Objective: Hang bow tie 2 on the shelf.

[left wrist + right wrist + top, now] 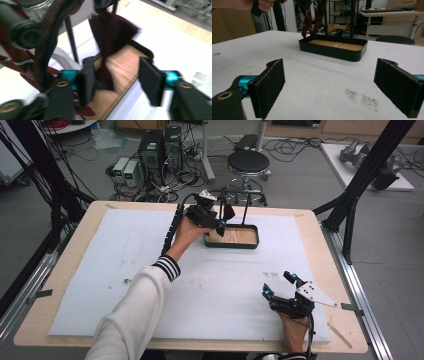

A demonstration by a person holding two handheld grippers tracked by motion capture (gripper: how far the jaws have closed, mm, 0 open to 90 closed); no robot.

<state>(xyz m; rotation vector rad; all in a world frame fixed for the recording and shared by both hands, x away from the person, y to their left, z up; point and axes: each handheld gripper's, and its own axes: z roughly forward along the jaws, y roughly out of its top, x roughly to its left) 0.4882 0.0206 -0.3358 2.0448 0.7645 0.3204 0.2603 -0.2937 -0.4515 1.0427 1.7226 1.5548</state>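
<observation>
My left gripper (218,223) hangs with jaws apart and empty at the tray's (250,244) nine o'clock end, the dark red cloth (110,32) dangling upright between them, while my right gripper (280,285) idles wide open, well apart at five o'clock.

Black stool (248,162) and computer towers (161,147) (floor, beyond table (40,320))

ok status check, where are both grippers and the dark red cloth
Left gripper open at the rack, fingers beside the hanging dark red cloth. Right gripper open, low over the white mat. Nothing between it and the tray.
</observation>
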